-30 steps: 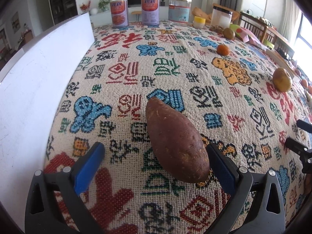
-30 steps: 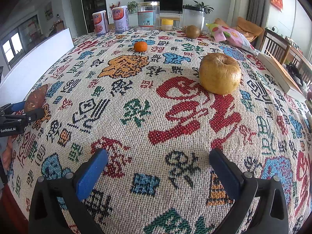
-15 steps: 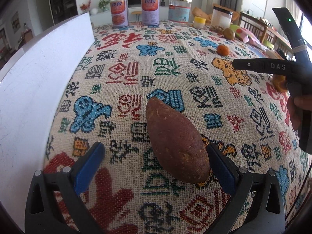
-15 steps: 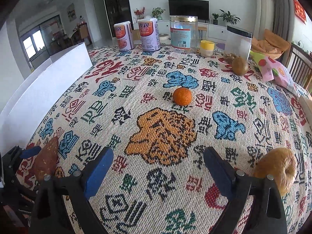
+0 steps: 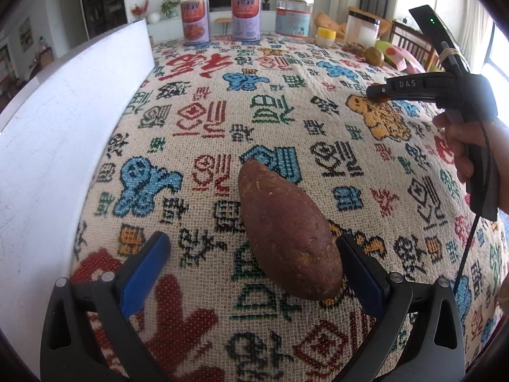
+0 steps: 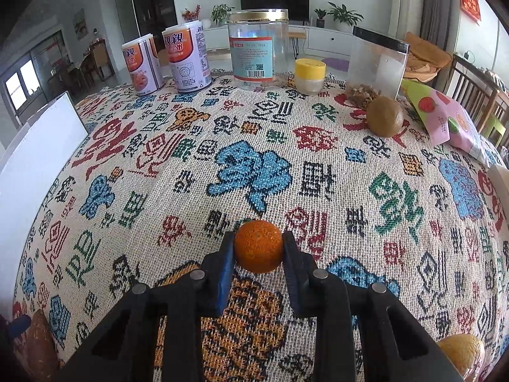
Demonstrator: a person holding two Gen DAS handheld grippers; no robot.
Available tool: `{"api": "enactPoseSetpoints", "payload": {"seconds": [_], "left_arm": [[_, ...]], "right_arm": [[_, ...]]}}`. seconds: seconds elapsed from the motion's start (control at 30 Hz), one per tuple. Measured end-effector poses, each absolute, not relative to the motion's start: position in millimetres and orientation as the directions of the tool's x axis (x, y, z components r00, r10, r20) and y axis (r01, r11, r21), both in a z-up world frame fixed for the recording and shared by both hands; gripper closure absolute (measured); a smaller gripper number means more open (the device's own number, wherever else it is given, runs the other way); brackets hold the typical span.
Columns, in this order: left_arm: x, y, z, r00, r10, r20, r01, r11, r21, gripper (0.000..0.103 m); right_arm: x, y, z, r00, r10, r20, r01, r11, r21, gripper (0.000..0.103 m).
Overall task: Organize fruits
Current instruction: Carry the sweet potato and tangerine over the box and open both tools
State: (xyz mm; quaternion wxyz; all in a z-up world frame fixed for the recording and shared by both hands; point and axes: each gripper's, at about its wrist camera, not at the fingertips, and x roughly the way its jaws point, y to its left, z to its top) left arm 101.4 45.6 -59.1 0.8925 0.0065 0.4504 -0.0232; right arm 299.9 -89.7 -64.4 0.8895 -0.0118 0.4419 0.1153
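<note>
A small orange mandarin [image 6: 258,248] sits on the patterned tablecloth [image 6: 254,165] between the blue pads of my right gripper [image 6: 258,240]. Its jaws are closing and both pads press the fruit's sides. In the left wrist view the right gripper [image 5: 413,86] shows at the far right, held by a hand [image 5: 461,140]. My left gripper [image 5: 251,242] stands open around the near end of a brown sweet potato [image 5: 286,232], which lies close to the right finger. A brown kiwi [image 6: 384,116] and a yellow apple-like fruit [image 6: 461,355] lie apart on the cloth.
A white board [image 5: 63,127] stands along the table's left side. At the far edge stand two cans [image 6: 186,60], a clear jar [image 6: 257,47], a yellow-lidded jar [image 6: 310,76] and a clear container [image 6: 377,63]. A pink snack bag [image 6: 445,117] lies at the right.
My right gripper moved across the table past the yellow fruit to the mandarin and shut on it. The left gripper and the sweet potato stayed put.
</note>
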Motion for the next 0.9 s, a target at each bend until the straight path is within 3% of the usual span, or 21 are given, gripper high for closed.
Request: {"api": "enactPoseSetpoints", "payload": {"seconds": [0.27,0.4,0.43,0.47,0.5,0.57,0.63,0.73,0.9], "left_arm": [[94.5,53.8,-54.7,0.593,-0.075,-0.801,0.009,0.996,-0.087,0.001],[99.9,44.3,-49.3,0.565,-0.091,-0.82,-0.005,0.994,-0.113,0.003],[102.7,40.5,-49.1,0.557,-0.076,-0.827,-0.009,0.995,-0.097,0.007],[105.2,37.8,-49.7,0.548,-0.054,-0.835,-0.02,0.997,-0.078,0.025],[106.7,35.4,-49.1,0.55,-0.014,-0.835,-0.037,0.998,-0.041,0.032],[108.2,37.3,-47.8,0.563,-0.036,-0.826,-0.027,0.998,-0.061,0.059],[106.0,42.6,-46.1,0.563,-0.046,-0.825,-0.035,0.996,-0.08,0.06],[86.2,60.4,-33.4,0.587,-0.14,-0.798,-0.052,0.976,-0.21,0.06],[32.8,100.1,30.6,0.659,-0.287,-0.695,-0.049,0.906,-0.42,0.061]], "right_arm": [[162.2,-129.3,-66.3,0.532,0.327,-0.781,-0.257,0.941,0.219,0.074],[92.0,-143.1,-66.1,0.574,0.32,-0.754,-0.261,0.944,0.201,0.074],[80.1,-144.5,-66.5,0.59,0.31,-0.746,-0.259,0.947,0.189,0.074],[70.8,-145.8,-67.5,0.603,0.303,-0.738,-0.254,0.95,0.182,0.074],[64.5,-147.6,-69.0,0.611,0.3,-0.733,-0.246,0.951,0.185,0.074],[59.1,-148.5,-71.1,0.614,0.303,-0.728,-0.24,0.951,0.194,0.074],[59.0,-145.8,-70.3,0.619,0.293,-0.729,-0.253,0.953,0.168,0.074],[57.6,-141.9,-68.3,0.619,0.302,-0.725,-0.263,0.949,0.171,0.074],[56.2,-116.0,-68.2,0.589,0.337,-0.734,-0.334,0.929,0.159,0.074]]}}
